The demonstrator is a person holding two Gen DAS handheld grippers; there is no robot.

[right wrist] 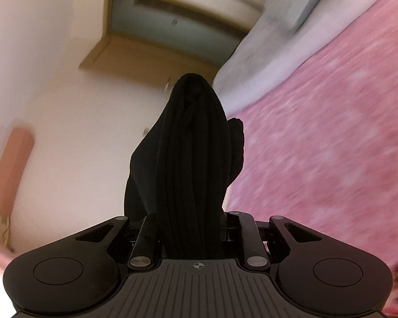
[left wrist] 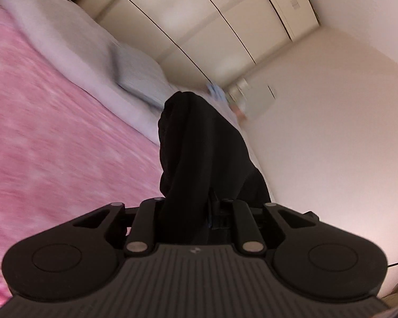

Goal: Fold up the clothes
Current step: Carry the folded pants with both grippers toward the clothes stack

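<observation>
Left claw point(left wrist: 196, 206): clenched on black garment point(left wrist: 199, 143).
Right claw point(right wrist: 193, 214): clenched on it too.
Risk: bunched cloth slips, dropping crooked onto pink bed point(left wrist: 53, 132).

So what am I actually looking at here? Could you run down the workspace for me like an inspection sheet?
Surface: pink bedspread, blurred by motion.
Job's things: black garment, bunched, lifted off the bed, gripped from both sides.
Clutter: pale pillows and a folded grey-blue item at the bed's far end.
Grippers: left gripper and right gripper each closed on black cloth.
Cables: a thin cord hangs by the wall below a pink object; otherwise nothing seen.
Surroundings: cream wall, wardrobe doors, frosted door.
</observation>
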